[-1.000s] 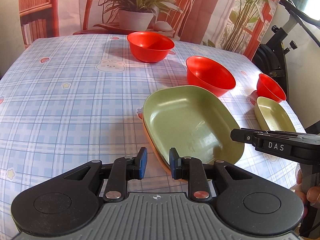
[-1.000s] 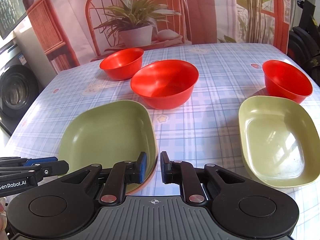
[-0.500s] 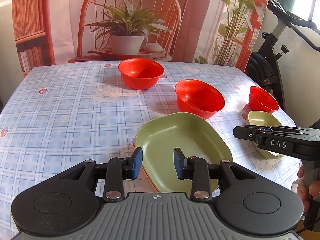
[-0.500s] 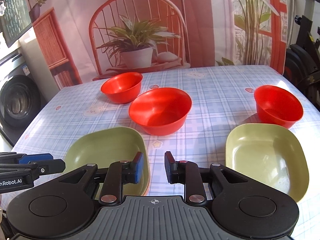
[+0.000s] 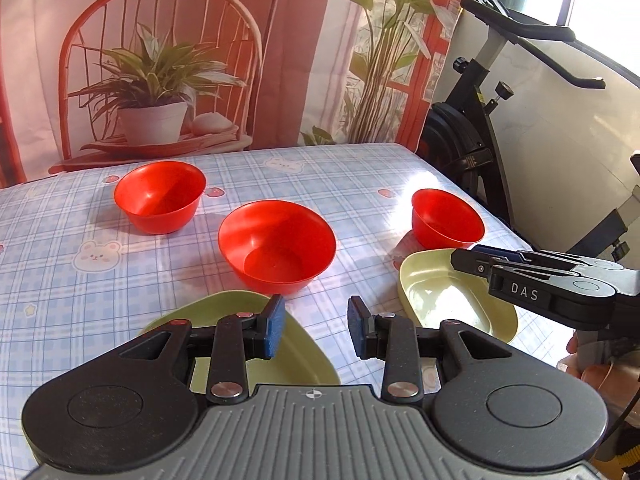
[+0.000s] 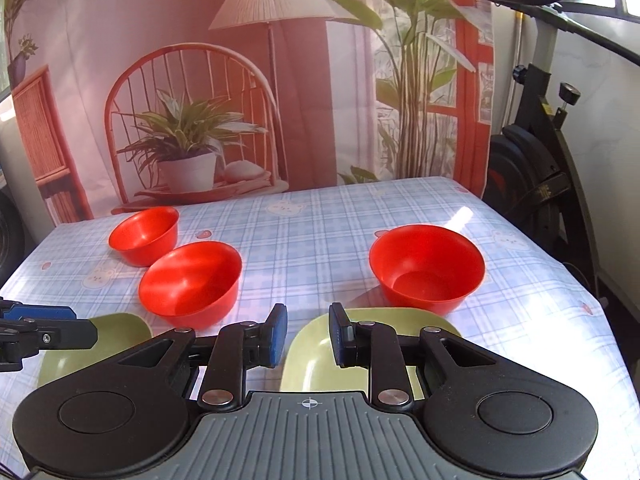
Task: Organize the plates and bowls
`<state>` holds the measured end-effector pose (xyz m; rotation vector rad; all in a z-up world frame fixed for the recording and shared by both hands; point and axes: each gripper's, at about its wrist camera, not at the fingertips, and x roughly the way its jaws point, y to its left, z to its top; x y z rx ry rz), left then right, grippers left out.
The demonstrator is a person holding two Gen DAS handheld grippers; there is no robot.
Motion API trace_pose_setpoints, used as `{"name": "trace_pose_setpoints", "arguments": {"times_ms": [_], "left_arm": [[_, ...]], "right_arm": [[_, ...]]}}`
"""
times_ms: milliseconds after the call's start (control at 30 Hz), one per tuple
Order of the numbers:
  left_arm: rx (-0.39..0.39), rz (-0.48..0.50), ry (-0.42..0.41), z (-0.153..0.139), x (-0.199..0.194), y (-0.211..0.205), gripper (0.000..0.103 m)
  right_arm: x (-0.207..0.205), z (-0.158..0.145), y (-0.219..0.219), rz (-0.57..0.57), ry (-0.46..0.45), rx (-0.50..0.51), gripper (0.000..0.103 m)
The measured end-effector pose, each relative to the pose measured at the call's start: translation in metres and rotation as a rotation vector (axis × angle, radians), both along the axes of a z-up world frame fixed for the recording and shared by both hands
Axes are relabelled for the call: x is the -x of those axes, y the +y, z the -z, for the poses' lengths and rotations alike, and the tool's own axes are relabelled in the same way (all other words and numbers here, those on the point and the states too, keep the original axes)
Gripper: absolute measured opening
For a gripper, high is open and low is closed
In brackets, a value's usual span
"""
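Left wrist view shows the left gripper (image 5: 316, 326) with its jaws apart and empty, above the near green plate (image 5: 300, 356); the right gripper (image 6: 308, 334) is likewise parted, gripping nothing, over the other green plate (image 6: 320, 356). Judging by this, one plate placement looks finished and the next pick is not yet chosen. Three red bowls sit apart on the checked tablecloth (image 5: 60, 280): the far bowl (image 5: 160, 196), the middle bowl (image 5: 276, 246), and the right bowl (image 6: 426, 268), which is just behind the second plate. Nesting bowls or stacking that plate likely comes next; each needs a rim pinch. An exercise bike (image 5: 500, 120) stands beside the table, clear of the reach
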<state>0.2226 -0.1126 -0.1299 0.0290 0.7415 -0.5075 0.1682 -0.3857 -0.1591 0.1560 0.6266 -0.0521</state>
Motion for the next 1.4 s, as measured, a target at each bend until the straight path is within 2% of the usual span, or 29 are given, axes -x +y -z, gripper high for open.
{"name": "trace_pose_setpoints", "arguments": {"times_ms": [300, 500, 833, 1000, 1067, 1100, 1133, 1400], "left_arm": [[-0.001, 0.111, 0.035, 0.031, -0.017, -0.074, 0.038], [-0.036, 0.143, 0.076, 0.058, -0.023, -0.098, 0.039], [-0.061, 0.151, 0.123, 0.080, -0.026, -0.105, 0.040], [-0.060, 0.159, 0.136, 0.086, -0.025, -0.104, 0.039], [-0.074, 0.170, 0.124, 0.087, -0.024, -0.104, 0.033], [-0.073, 0.176, 0.122, 0.086, -0.024, -0.104, 0.023], [-0.072, 0.178, 0.122, 0.086, -0.023, -0.104, 0.020], [-0.052, 0.166, 0.114, 0.076, -0.017, -0.092, 0.020]], "right_arm": [[0.013, 0.019, -0.054, 0.117, 0.030, 0.028, 0.022], [0.019, 0.036, -0.072, 0.158, 0.064, 0.017, 0.022], [0.020, 0.058, -0.075, 0.157, 0.109, -0.040, 0.022], [0.022, 0.060, -0.075, 0.163, 0.117, -0.044, 0.015], [0.022, 0.060, -0.075, 0.163, 0.117, -0.052, 0.012], [0.022, 0.060, -0.075, 0.164, 0.118, -0.052, 0.010], [0.022, 0.060, -0.075, 0.165, 0.120, -0.050, 0.008], [0.024, 0.052, -0.069, 0.150, 0.107, -0.054, 0.005]]}}
